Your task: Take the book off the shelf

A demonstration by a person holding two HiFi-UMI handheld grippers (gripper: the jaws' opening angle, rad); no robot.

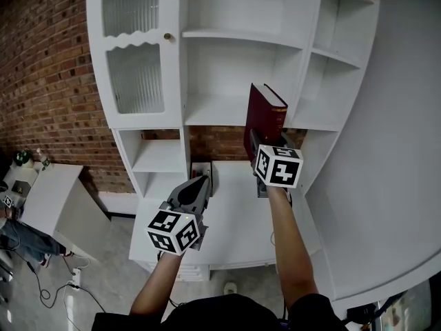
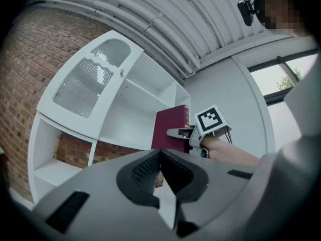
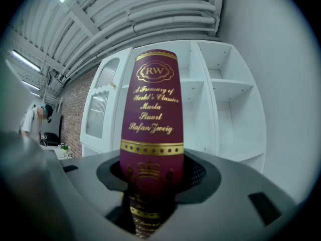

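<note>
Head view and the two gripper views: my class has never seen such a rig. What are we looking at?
There is no robot. A person holds a two-jaw gripper in each hand. The head view looks down from the person's head, and the other two cameras ride on the grippers. The right gripper is clamped on a dark red book, held upright in front of the white shelf unit. The left gripper is shut and empty.

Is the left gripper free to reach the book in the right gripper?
Probably yes: open air lies between the left gripper and the maroon book clamped in the right gripper, but the left jaws are shut.
</note>
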